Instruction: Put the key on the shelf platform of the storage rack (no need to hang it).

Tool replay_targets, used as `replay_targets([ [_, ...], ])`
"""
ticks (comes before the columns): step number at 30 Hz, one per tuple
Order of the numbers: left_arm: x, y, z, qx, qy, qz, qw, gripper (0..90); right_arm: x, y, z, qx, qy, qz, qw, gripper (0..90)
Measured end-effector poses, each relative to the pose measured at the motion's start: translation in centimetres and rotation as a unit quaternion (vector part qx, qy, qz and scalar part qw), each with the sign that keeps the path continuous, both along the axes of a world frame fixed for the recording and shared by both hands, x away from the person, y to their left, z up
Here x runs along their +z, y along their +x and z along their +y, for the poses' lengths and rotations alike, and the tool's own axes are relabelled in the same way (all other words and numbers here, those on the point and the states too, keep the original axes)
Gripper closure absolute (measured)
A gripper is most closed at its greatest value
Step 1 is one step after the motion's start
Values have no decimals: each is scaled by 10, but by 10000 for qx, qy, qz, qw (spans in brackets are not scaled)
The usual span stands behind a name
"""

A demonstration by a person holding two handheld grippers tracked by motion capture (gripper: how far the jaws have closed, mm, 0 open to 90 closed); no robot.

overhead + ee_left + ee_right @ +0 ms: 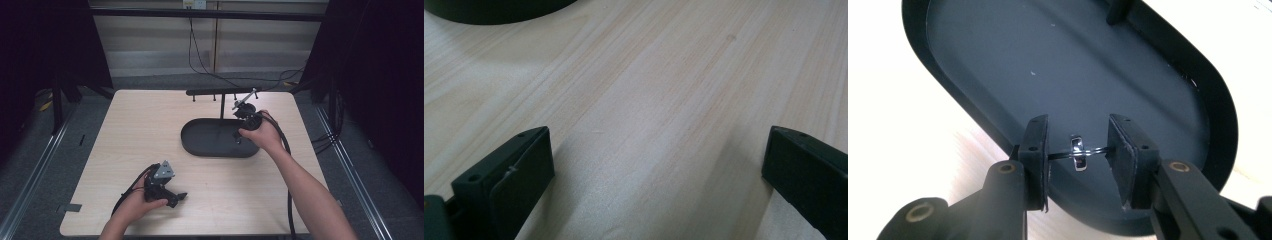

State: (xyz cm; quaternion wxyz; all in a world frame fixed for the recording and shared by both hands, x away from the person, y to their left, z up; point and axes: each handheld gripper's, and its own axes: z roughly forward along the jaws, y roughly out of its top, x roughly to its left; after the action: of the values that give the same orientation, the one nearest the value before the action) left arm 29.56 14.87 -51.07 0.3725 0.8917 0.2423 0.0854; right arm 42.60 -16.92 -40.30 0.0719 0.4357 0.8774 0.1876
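Seen from above, a person is working at a pale wooden table [130,130], a two-jaw gripper in each hand. The left gripper [172,197] is lying low near the table's front edge, a grey three-cornered plate on top, well apart from a dark oval tray [200,135] at the table's middle. The right hand [262,132] is holding the right gripper [239,136] over the tray's right end, just beside a thin upright post carrying a black crossbar [222,91].

In the left gripper view, the left gripper [656,165] is hovering close over bare wood [664,75], its jaws standing wide apart with nothing between them; the tray's edge [494,10] is showing at the top left.

In the right gripper view, the right gripper [1078,150] is gripping a small silver ring [1078,152] above the near end of the tray floor [1048,65], the jaws pinching the thin band from either side.
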Motion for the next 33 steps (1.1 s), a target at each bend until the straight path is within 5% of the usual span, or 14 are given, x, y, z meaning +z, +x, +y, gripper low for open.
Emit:
replay_targets([
  [10,0,0,0,-1,0,2,10000,0,-8,9,6,-22,-8,2,10000,628],
  [21,0,0,0,-4,6,3,10000,0,-14,22,12,-98,-20,-303,9995,627],
  [33,0,0,0,8,1,22,10000,0,-36,12,0,-6,-59,-341,9994,626],
])
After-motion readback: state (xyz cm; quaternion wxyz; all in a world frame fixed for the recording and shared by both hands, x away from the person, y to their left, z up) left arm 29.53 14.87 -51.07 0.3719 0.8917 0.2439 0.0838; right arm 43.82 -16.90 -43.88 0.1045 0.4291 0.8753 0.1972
